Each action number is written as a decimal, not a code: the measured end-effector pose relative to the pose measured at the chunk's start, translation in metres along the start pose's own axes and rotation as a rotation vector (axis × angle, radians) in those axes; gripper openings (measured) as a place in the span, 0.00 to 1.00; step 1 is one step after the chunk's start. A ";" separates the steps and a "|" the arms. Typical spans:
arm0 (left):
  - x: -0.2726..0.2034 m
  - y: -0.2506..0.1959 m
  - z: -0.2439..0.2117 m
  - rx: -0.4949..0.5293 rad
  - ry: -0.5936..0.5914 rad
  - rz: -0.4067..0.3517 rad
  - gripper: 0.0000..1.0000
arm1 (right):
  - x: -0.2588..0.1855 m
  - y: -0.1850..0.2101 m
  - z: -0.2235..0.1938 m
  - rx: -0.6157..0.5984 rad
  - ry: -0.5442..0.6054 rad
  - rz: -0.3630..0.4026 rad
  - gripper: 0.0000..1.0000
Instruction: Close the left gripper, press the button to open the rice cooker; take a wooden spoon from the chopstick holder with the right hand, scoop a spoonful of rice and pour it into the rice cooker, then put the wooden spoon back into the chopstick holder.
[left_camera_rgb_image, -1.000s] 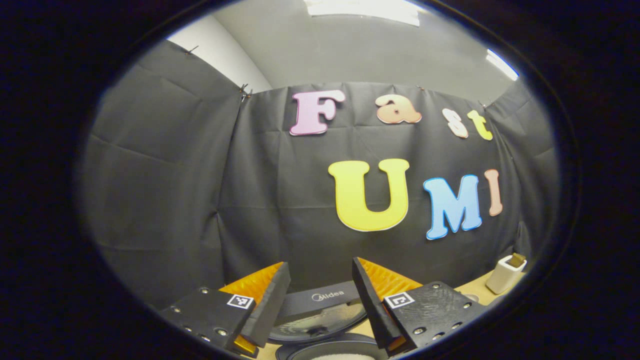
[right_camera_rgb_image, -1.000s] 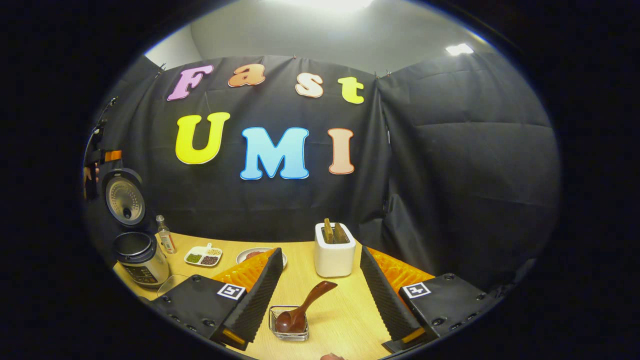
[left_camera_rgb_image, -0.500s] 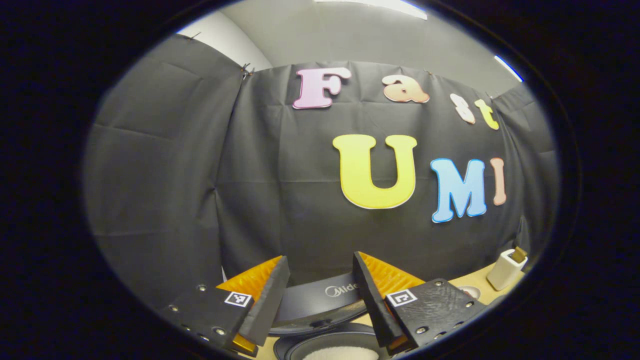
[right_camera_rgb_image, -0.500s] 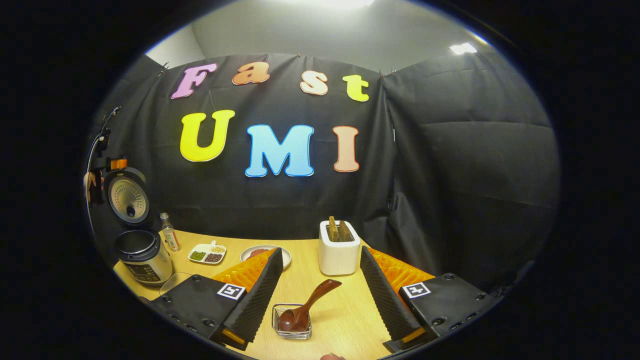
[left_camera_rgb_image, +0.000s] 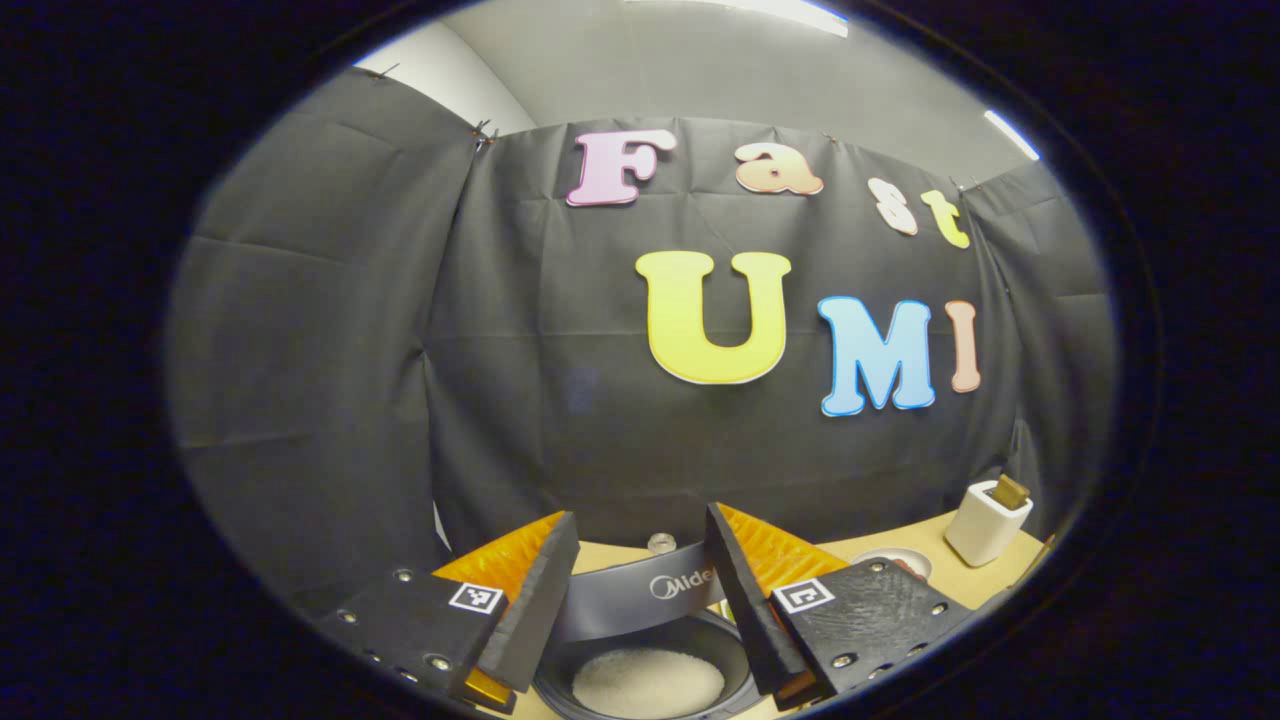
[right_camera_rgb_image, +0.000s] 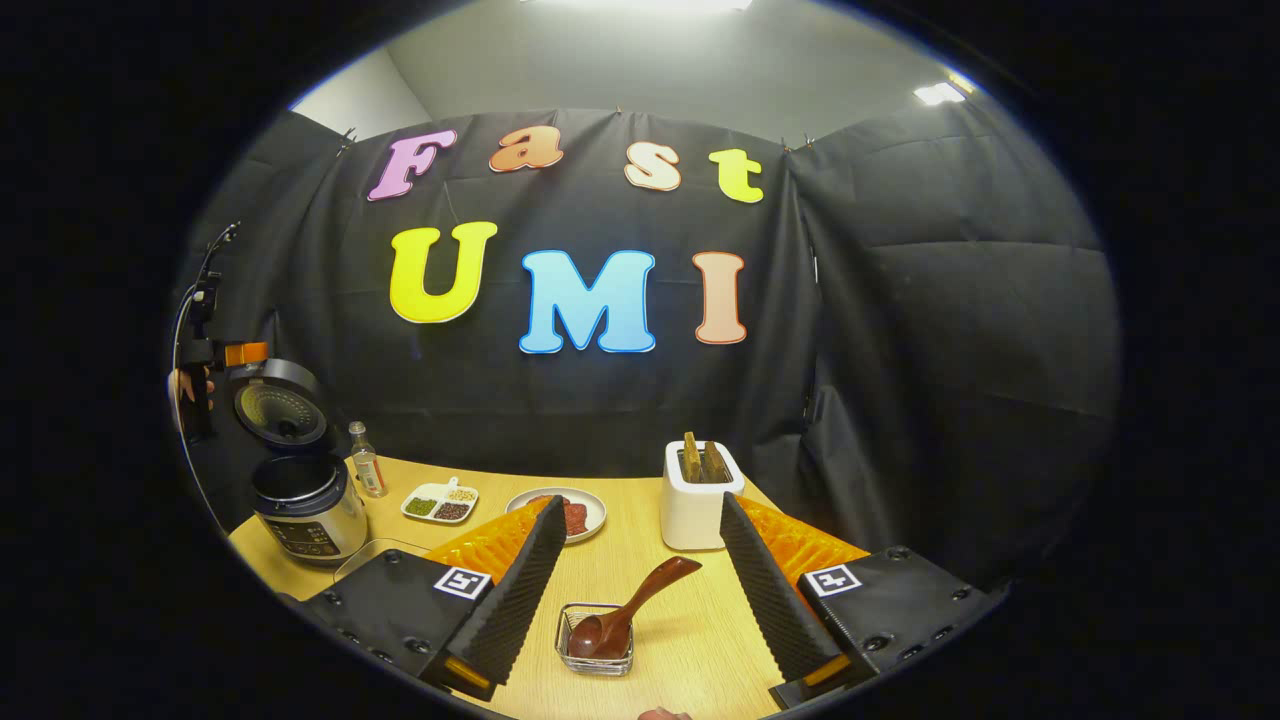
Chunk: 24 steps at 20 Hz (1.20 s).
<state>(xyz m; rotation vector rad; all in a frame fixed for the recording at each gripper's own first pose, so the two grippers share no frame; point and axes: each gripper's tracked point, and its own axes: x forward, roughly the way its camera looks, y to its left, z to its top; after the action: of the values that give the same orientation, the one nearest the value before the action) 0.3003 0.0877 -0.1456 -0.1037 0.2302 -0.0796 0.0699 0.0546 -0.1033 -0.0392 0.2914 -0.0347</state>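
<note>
In the right gripper view the rice cooker (right_camera_rgb_image: 305, 508) stands at the table's far left, its lid (right_camera_rgb_image: 282, 405) raised and tilted forward. A hand holds my left gripper (right_camera_rgb_image: 215, 358) just behind that lid. In the left gripper view my left gripper (left_camera_rgb_image: 640, 525) is open, with the lid's grey edge (left_camera_rgb_image: 630, 598) between and beyond the fingers and the pot of white rice (left_camera_rgb_image: 648, 682) below. My right gripper (right_camera_rgb_image: 642, 508) is open above a wooden spoon (right_camera_rgb_image: 630, 608), whose bowl rests in a small glass dish (right_camera_rgb_image: 596, 650). The white chopstick holder (right_camera_rgb_image: 700, 498) stands behind it.
Behind the cooker a small bottle (right_camera_rgb_image: 367, 472) stands, with a divided dish of beans (right_camera_rgb_image: 440, 500) and a plate (right_camera_rgb_image: 570, 512) in a row along the back of the wooden table (right_camera_rgb_image: 690, 650). The chopstick holder (left_camera_rgb_image: 985, 522) appears far right in the left gripper view.
The cooker lid has tipped forward from upright, and the left gripper view has dipped so the rice in the pot shows. The right gripper's view has shifted slightly; spoon and dish have not moved.
</note>
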 end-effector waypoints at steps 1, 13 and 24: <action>-0.006 -0.004 -0.005 0.001 0.008 -0.004 0.82 | -0.001 0.000 -0.001 0.001 0.002 0.007 0.98; -0.058 -0.037 -0.101 -0.020 0.140 -0.024 0.82 | -0.008 -0.002 0.002 0.007 0.008 0.076 0.98; -0.068 -0.048 -0.175 -0.009 0.260 -0.017 0.83 | -0.010 -0.002 -0.006 -0.008 0.028 0.084 0.98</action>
<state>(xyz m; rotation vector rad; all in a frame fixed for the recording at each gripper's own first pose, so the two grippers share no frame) 0.1907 0.0296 -0.2948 -0.1044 0.4892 -0.1092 0.0592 0.0533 -0.1057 -0.0341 0.3213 0.0495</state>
